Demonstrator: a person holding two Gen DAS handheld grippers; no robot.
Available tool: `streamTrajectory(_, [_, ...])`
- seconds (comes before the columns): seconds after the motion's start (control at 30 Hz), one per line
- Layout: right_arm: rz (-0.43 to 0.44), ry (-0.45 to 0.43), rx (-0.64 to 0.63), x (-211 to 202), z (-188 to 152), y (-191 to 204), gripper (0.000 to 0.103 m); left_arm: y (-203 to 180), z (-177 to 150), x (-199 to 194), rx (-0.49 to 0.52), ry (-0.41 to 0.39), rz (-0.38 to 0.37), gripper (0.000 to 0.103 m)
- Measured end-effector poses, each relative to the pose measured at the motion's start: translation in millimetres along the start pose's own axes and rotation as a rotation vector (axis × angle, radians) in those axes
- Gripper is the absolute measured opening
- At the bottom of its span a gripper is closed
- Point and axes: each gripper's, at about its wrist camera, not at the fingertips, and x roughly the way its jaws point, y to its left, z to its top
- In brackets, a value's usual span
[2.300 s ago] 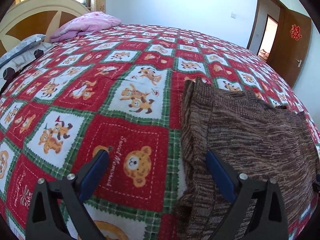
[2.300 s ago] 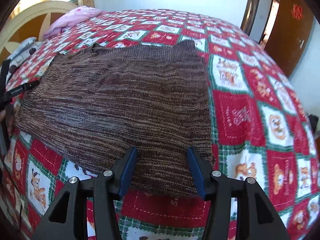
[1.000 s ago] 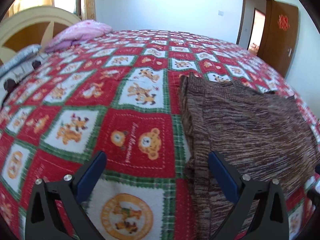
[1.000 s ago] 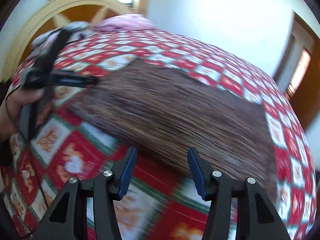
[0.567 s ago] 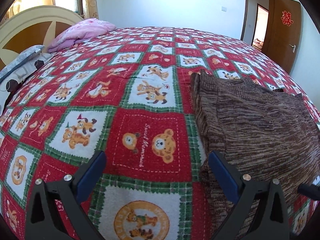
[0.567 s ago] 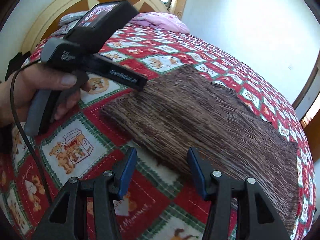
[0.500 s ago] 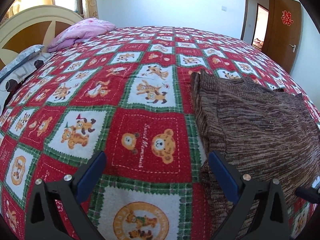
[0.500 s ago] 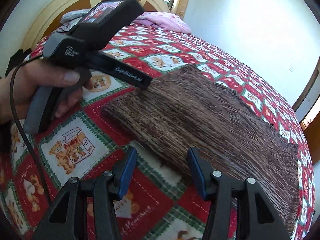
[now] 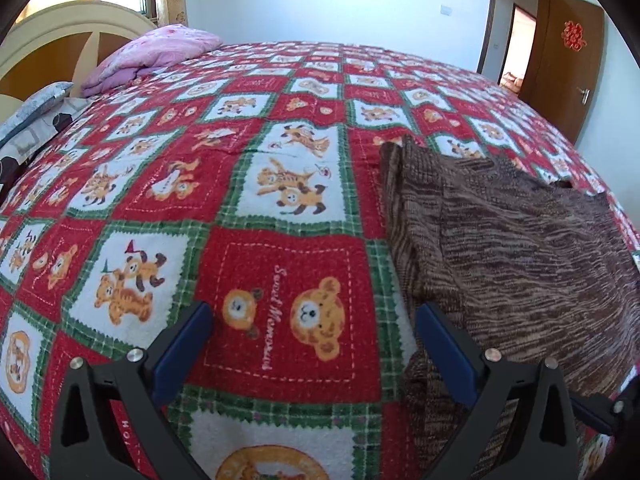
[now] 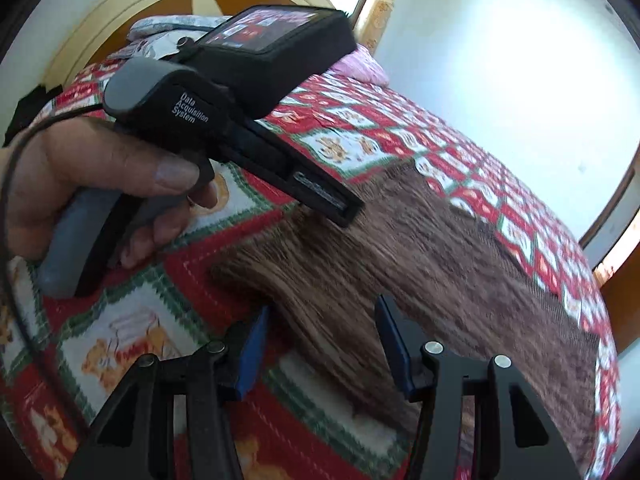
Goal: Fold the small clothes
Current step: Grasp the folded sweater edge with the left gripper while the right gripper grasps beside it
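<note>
A brown knitted garment [image 9: 516, 248] lies flat on the bed, at the right in the left wrist view. My left gripper [image 9: 312, 320] is open and empty over the quilt, its right finger at the garment's near left edge. In the right wrist view the garment [image 10: 440, 272] runs from centre to right. My right gripper [image 10: 320, 336] is open, its fingers either side of the garment's near corner. The left gripper's body [image 10: 224, 112] and the hand holding it show at upper left, its front end above the garment's edge.
A red, green and white bear-patterned quilt [image 9: 280, 184] covers the bed. A pink pillow [image 9: 156, 52] and a grey pillow [image 9: 32, 108] lie by the cream headboard [image 9: 72, 32]. A brown door [image 9: 568, 60] stands open at the far right.
My right gripper has swung round and moved in to the garment's near left corner, close to the left gripper. The left gripper has shifted slightly left and stays open.
</note>
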Motion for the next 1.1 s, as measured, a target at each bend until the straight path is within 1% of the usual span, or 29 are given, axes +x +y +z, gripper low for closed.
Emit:
streamTrajectory(0.1, [-0.019,-0.008,-0.018,2,2,6,0.054,-1,1,-7,0.001,-0.028,-0.017,0.100])
streamTrajectory(0.13, [-0.019,-0.012,-0.017,2,2,6,0.054,-2,2,-9,0.001,-0.043,-0.031,0.095])
streamTrajectory(0.17, [-0.016,-0.017,-0.011,2,1,5,0.054,-4,3,-13,0.010,-0.063,-0.064,0.092])
streamTrajectory(0.23, [-0.005,-0.019,0.005,4,0,4,0.054,-12,7,-14,0.046,-0.075,-0.116,0.090])
streamTrajectory(0.3, [0.001,-0.020,0.013,3,-1,2,0.054,-20,15,-9,0.081,-0.073,-0.130,0.086])
streamTrajectory(0.33, [0.004,-0.023,0.019,4,-2,2,0.054,-23,20,-5,0.100,-0.065,-0.148,0.083])
streamTrajectory(0.4, [0.015,-0.032,0.035,5,-4,-1,0.054,-27,31,7,0.123,-0.037,-0.183,0.081])
streamTrajectory(0.47, [0.034,-0.037,0.058,5,-5,-5,0.054,-26,45,21,0.114,-0.014,-0.200,0.063])
streamTrajectory(0.53, [0.048,-0.039,0.077,6,-6,-8,0.054,-23,56,37,0.081,0.030,-0.248,0.060])
streamTrajectory(0.57, [0.048,-0.043,0.079,5,-7,-8,0.054,-21,59,42,0.067,0.044,-0.264,0.057])
streamTrajectory(0.63, [0.031,-0.053,0.067,5,-8,-5,0.053,-21,64,50,0.041,0.058,-0.295,0.055])
streamTrajectory(0.7, [0.010,-0.067,0.041,1,-9,4,0.049,-21,67,54,0.027,0.052,-0.315,0.055])
streamTrajectory(0.8, [-0.016,-0.080,0.012,-1,-11,13,0.045,-23,66,57,0.025,0.047,-0.324,0.055])
streamTrajectory(0.83, [-0.018,-0.082,0.003,-1,-11,16,0.041,-22,65,57,0.022,0.046,-0.332,0.052])
streamTrajectory(0.87, [-0.018,-0.083,-0.006,-2,-11,18,0.039,-20,66,57,0.014,0.050,-0.349,0.045])
streamTrajectory(0.9, [-0.017,-0.084,-0.013,-3,-12,21,0.035,-18,66,57,0.008,0.055,-0.369,0.040])
streamTrajectory(0.93, [-0.014,-0.085,-0.022,-3,-11,22,0.030,-17,65,58,0.003,0.061,-0.392,0.028])
streamTrajectory(0.97, [-0.012,-0.085,-0.028,-3,-12,20,0.027,-16,65,59,-0.001,0.064,-0.404,0.015])
streamTrajectory(1.0, [-0.012,-0.085,-0.033,-3,-13,22,0.025,-16,65,59,-0.005,0.066,-0.414,0.012])
streamTrajectory(1.07, [-0.011,-0.084,-0.033,-4,-15,22,0.022,-11,66,62,-0.031,0.074,-0.439,0.012])
streamTrajectory(1.1, [-0.009,-0.084,-0.030,-4,-15,21,0.019,-9,66,63,-0.044,0.078,-0.451,0.011])
